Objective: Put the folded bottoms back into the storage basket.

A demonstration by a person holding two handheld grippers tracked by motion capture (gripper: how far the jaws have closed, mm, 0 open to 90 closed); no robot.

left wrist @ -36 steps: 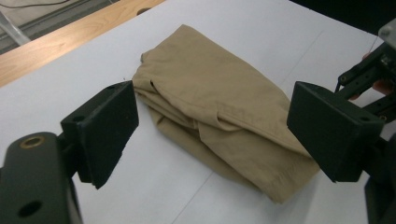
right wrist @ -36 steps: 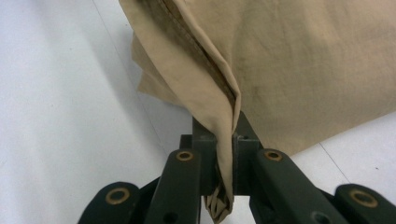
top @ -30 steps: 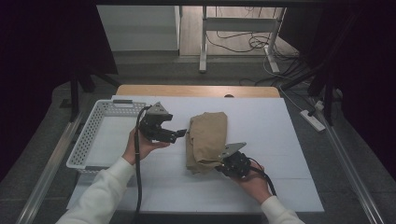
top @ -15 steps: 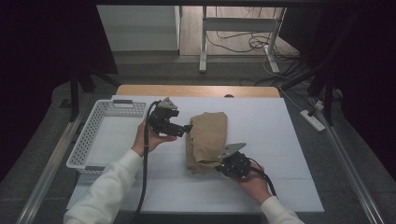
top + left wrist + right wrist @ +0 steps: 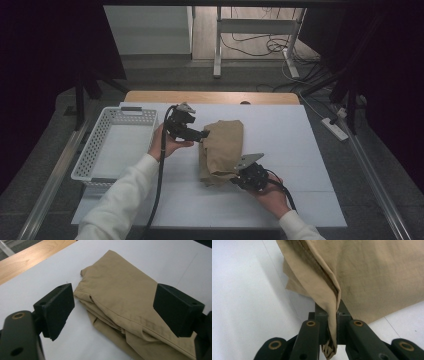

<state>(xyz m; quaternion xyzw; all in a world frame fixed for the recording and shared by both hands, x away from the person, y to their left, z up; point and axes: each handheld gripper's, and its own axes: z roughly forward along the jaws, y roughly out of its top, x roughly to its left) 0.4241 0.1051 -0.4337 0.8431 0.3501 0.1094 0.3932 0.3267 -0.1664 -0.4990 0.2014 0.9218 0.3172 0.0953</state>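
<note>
Now the folded tan trousers [image 5: 221, 151] lie mid-worktop [image 5: 310, 150], long axis running away from us. Our right tool [image 5: 239, 178] stays clenched on their near corner; our left tool [image 5: 204, 134], released wide, sits just beside the far left edge.

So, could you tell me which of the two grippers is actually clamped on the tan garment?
The right gripper, at the tan garment's near edge, pinches a fold. The left gripper is open, its jaws wide apart above the far end.
</note>
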